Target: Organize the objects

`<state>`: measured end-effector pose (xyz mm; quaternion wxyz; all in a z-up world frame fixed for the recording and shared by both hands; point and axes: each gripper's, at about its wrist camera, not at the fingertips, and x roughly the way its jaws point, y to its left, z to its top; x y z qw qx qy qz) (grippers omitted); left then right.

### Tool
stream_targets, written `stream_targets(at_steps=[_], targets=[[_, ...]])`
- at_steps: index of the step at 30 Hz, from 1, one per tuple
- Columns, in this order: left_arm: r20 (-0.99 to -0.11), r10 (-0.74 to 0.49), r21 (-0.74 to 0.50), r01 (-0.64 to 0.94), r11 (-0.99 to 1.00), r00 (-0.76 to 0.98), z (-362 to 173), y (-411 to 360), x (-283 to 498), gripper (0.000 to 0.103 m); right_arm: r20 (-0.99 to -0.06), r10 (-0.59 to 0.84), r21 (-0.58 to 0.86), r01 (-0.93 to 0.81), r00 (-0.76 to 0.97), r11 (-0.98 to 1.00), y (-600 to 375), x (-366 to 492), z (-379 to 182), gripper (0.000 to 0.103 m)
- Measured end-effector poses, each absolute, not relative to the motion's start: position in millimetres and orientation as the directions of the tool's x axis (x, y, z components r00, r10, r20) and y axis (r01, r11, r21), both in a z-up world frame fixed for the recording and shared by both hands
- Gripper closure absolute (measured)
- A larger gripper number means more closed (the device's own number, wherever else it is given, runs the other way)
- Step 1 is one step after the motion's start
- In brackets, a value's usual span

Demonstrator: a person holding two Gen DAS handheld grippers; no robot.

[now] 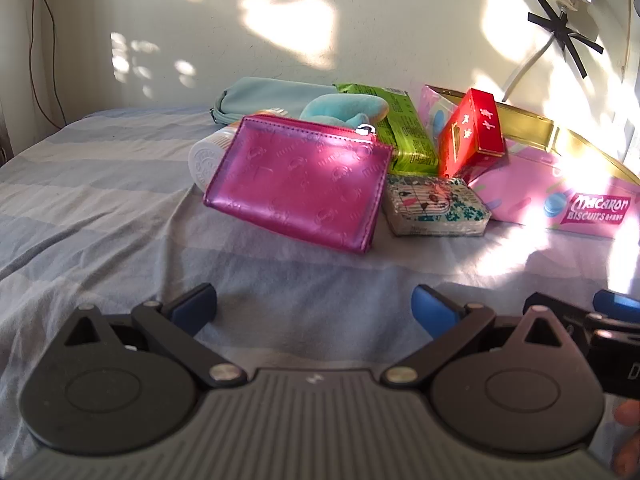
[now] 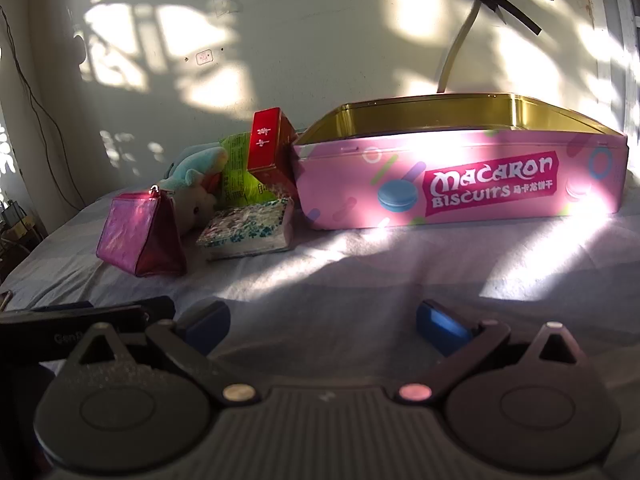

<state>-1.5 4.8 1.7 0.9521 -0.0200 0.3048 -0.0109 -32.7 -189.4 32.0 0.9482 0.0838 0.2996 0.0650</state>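
Nearest to the cameras, the left gripper (image 1: 314, 306) and the right gripper (image 2: 323, 322) both hover low over the striped bedsheet (image 1: 100, 184) with jaws spread wide and nothing between them; I judge this is the ready pose before a first pick. A little farther lies the pile to be organized; the magenta pouch (image 1: 300, 184) leans on a white jar (image 1: 206, 158), so it stands tilted; just beside it rests the patterned tissue pack (image 1: 436, 210). Behind these are the green snack packet (image 1: 400, 132), a teal plush toy (image 2: 192, 184) and the red box (image 1: 472, 132), which leans against the pink biscuit tin (image 2: 460, 184); the tin stands open, probably as the container; farthest is a blue-green pencil case (image 1: 272, 96) near the wall.
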Motion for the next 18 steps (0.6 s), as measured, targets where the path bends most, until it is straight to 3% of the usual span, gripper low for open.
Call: stream_targets(at_steps=[4,7,9,12,14,18], targets=[[-0.566,-0.065,-0.08,0.024,0.997,0.822,6.0,17.4,-9.6,0.0,-0.542,0.162,0.179,-0.075,0.825,0.981,-186.9,-36.0,34.0,0.002],[-0.493,-0.059,-0.05,0.04,0.998,0.868,21.1,37.6,-20.4,0.0,-0.476,0.23,0.174,-0.165,0.849,0.971,-183.3,-43.5,40.4,0.015],[-0.426,-0.058,-0.04,0.045,0.998,0.903,38.1,53.8,-23.9,0.0,-0.447,0.28,0.157,-0.234,0.85,0.96,-176.2,-43.5,45.5,0.031],[-0.385,-0.096,-0.056,0.081,0.995,0.918,59.3,72.2,-13.7,0.001,-0.414,0.352,0.133,-0.327,0.84,0.936,-157.4,-36.1,55.8,0.041],[-0.401,-0.152,-0.075,0.133,0.988,0.903,64.1,80.0,0.0,0.008,-0.41,0.427,0.137,-0.408,0.806,0.903,-140.8,-26.5,62.7,0.048],[-0.454,-0.28,-0.139,0.243,0.96,0.846,51.9,86.3,31.1,0.023,-0.441,0.469,0.112,-0.471,0.765,0.875,-111.8,-1.9,63.6,0.049]])
